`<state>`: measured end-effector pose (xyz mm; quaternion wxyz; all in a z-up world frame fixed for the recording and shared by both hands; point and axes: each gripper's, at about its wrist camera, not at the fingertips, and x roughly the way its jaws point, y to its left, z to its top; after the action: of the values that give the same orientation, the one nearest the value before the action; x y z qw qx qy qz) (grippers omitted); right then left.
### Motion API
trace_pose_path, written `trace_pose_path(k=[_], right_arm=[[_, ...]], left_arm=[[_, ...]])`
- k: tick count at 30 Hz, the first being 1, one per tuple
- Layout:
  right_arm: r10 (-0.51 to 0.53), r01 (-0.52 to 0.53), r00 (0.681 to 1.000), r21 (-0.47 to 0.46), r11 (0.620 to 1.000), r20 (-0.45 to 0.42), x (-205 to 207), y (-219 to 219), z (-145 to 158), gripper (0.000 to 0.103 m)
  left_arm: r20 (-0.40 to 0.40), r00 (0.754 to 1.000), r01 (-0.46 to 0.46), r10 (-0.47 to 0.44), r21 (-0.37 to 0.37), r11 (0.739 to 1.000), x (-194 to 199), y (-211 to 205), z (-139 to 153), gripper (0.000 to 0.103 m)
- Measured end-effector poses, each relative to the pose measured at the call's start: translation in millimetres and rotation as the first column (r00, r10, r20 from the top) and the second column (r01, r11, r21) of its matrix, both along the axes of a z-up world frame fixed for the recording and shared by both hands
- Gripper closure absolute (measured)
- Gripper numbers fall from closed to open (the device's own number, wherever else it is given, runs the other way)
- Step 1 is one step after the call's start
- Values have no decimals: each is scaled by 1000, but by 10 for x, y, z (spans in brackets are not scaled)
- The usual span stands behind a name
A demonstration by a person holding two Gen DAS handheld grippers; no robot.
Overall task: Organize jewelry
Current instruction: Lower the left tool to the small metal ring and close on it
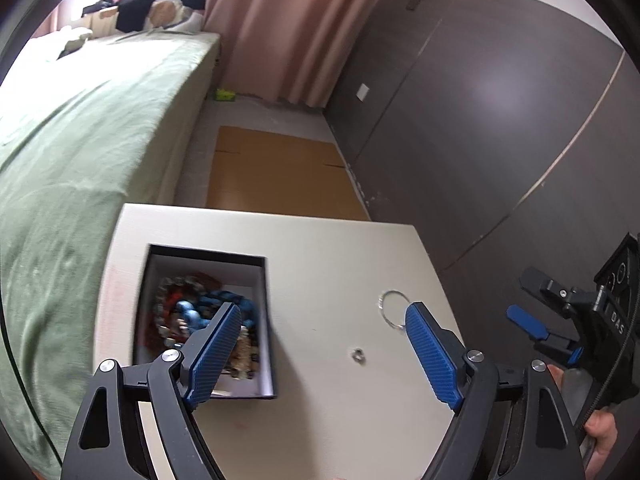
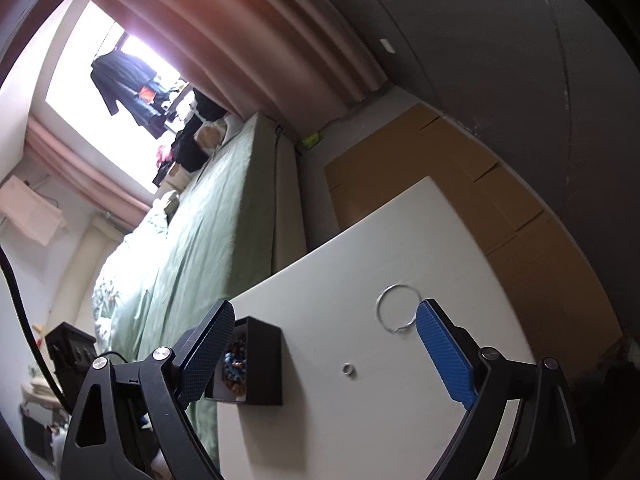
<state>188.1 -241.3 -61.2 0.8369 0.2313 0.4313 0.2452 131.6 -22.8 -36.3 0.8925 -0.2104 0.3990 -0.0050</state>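
A black box (image 1: 262,316) with a white inside sits on the white table (image 1: 320,248) and holds beaded bracelets (image 1: 192,312) in blue, red and brown. A thin silver bangle (image 1: 392,309) and a small silver ring (image 1: 357,356) lie loose on the table to its right. My left gripper (image 1: 324,320) hovers open over the table between box and bangle, nothing between its fingers. In the right wrist view my right gripper (image 2: 326,322) is open and empty too, above the box (image 2: 262,364), the ring (image 2: 347,369) and the bangle (image 2: 396,308). The right gripper (image 1: 528,320) also shows at the left view's right edge.
A bed with a green cover (image 1: 80,152) runs along the table's left side. Flattened cardboard (image 1: 276,172) lies on the floor beyond the table, beside a dark wardrobe wall (image 1: 480,120). Pink curtains (image 1: 288,20) hang at the back. A hand (image 1: 600,432) holds the right gripper.
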Motion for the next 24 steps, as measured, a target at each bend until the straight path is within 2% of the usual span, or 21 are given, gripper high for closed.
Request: trace_pose_path(k=[2, 6, 9, 14, 18, 19, 22, 24], right_arm=[[-14, 14, 1000, -22, 1000, -3, 18, -62, -4, 10], [-36, 34, 999, -82, 996, -21, 46, -115, -28, 10], [-56, 52, 996, -70, 996, -65, 88, -210, -91, 0], [-90, 84, 988, -50, 995, -128, 162, -407, -223, 0], [-123, 118, 983, -48, 992, -133, 177, -504, -259, 0], [-133, 128, 982, -47, 991, -131, 185, -534, -263, 0], [-159, 154, 978, -50, 987, -132, 203, -621, -285, 0], [-177, 170, 975, -66, 983, -132, 231, -671, -296, 0]], left_arm=[[-6, 1000, 15, -15, 10, 1000, 26, -74, -20, 11], [-18, 999, 39, -38, 28, 999, 93, -226, -53, 7], [-29, 998, 51, -50, 31, 998, 146, -318, -85, 7], [-65, 996, 65, -63, 41, 997, 262, -450, -188, 7], [-110, 991, 81, -74, 58, 995, 360, -560, -322, 7], [-118, 990, 88, -80, 58, 994, 378, -582, -358, 10], [-173, 980, 112, -97, 81, 990, 453, -682, -492, 32], [-218, 969, 139, -116, 92, 986, 498, -765, -611, 40]])
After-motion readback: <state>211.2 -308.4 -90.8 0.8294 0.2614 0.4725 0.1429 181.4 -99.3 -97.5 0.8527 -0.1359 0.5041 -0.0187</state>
